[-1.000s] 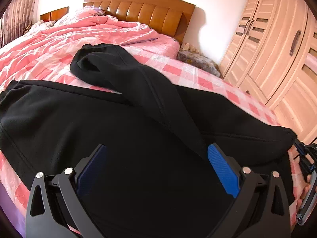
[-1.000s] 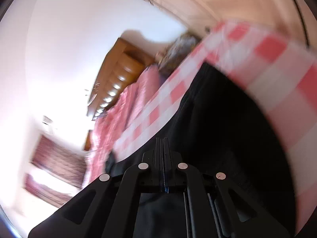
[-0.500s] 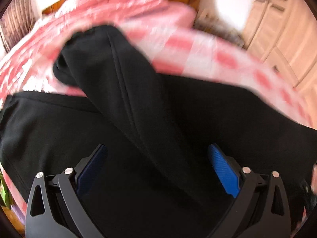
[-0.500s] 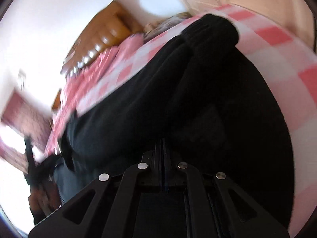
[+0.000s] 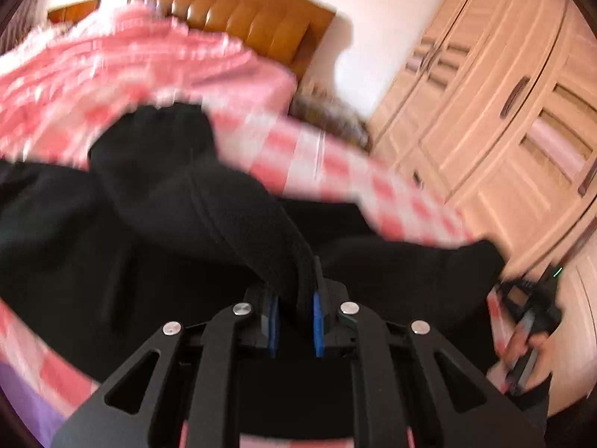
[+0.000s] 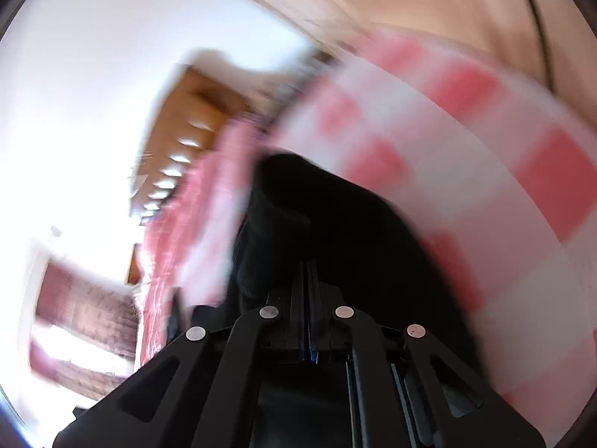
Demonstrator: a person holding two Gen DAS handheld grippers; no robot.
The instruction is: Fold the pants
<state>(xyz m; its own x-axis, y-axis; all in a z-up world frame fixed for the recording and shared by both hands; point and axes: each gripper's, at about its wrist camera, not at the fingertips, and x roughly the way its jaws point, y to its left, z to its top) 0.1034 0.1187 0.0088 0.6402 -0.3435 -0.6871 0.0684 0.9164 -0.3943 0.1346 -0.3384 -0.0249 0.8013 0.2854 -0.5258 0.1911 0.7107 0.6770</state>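
Note:
Black pants (image 5: 112,231) lie spread on a bed with a pink checked sheet (image 5: 335,164). One leg is folded up across the rest, its cuff end toward the pillows. My left gripper (image 5: 294,317) is shut on a raised fold of that leg; black cloth sits between the blue pads. My right gripper (image 6: 308,298) is shut on the black pants (image 6: 317,224) at their right end, with the jaws pressed together. It also shows in the left wrist view (image 5: 526,321), held by a hand at the right edge. Both views are blurred.
A wooden headboard (image 5: 242,18) and pink quilt (image 5: 112,71) lie at the far end of the bed. A light wooden wardrobe (image 5: 503,93) stands along the right. A cluttered bedside table (image 5: 328,115) sits between them.
My left gripper was open over the pants and has closed on the folded leg, lifting it. My right gripper stayed shut on the cloth and swung about.

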